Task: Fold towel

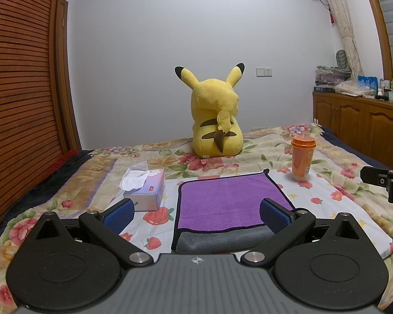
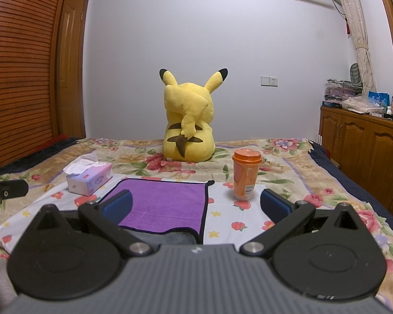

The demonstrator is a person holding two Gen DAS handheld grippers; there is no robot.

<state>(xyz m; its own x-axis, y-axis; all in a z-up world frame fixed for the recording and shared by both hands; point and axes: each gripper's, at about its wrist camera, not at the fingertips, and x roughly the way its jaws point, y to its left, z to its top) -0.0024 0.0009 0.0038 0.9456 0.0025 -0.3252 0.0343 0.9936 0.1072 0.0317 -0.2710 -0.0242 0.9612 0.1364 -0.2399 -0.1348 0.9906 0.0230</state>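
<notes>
A purple towel (image 1: 222, 200) with a dark hem lies flat on the bed, folded over so its grey underside (image 1: 222, 240) shows along the near edge. It also shows in the right wrist view (image 2: 165, 204). My left gripper (image 1: 196, 216) is open and empty, hovering just in front of the towel's near edge, blue pads (image 1: 273, 217) wide apart. My right gripper (image 2: 196, 206) is open and empty over the towel's near right corner. The right gripper's side shows at the left view's right edge (image 1: 385, 183).
A tissue box (image 1: 145, 189) sits left of the towel. An orange cup (image 1: 302, 161) stands beyond its right corner. A yellow plush toy (image 1: 216, 120) sits farther back on the floral bedspread (image 1: 340, 183). A wooden cabinet (image 1: 359, 128) stands at right.
</notes>
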